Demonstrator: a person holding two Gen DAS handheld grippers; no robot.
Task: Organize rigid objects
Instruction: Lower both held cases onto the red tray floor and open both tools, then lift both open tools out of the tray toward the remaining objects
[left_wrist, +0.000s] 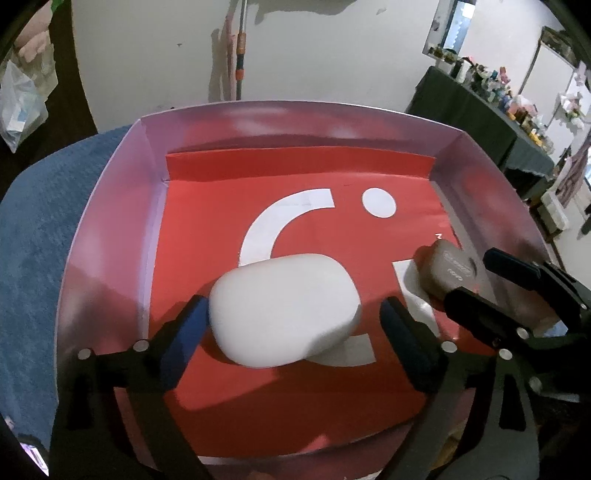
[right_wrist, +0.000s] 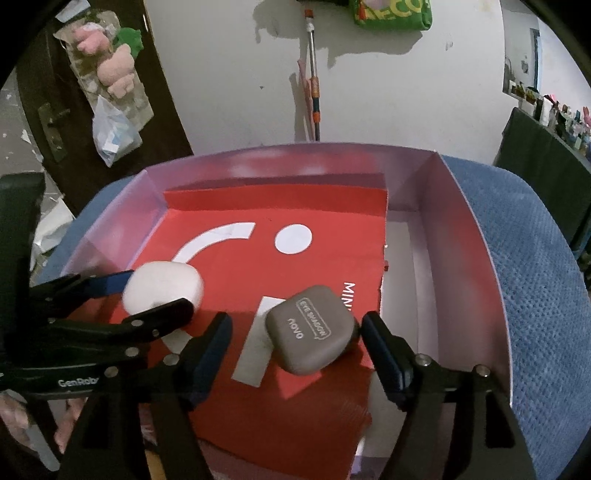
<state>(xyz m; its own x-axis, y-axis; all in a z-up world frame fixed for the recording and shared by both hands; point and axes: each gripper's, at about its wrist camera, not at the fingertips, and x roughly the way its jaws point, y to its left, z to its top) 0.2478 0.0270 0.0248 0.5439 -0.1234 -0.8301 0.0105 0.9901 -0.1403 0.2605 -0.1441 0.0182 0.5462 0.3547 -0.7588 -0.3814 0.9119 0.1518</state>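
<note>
A white rounded case (left_wrist: 284, 288) lies on the red printed sheet (left_wrist: 207, 206) inside a shallow white box (left_wrist: 110, 221). My left gripper (left_wrist: 295, 310) straddles it, open; the left pad sits against the case's side and the right pad stands clear. To its right a grey-brown case (right_wrist: 310, 328) with printed lettering lies on the same sheet. My right gripper (right_wrist: 297, 323) brackets it, open, with a gap at the left finger. Each gripper also shows in the other's view: right gripper (left_wrist: 472, 275), left gripper (right_wrist: 157, 291) around the white case (right_wrist: 162, 284).
The box rests on a blue textured cloth (right_wrist: 535, 277). Its walls (right_wrist: 461, 240) rise on all sides around the sheet. A pale wall with a leaning pole (right_wrist: 314, 85) stands behind, and a dark table with clutter (left_wrist: 491, 107) is at the far right.
</note>
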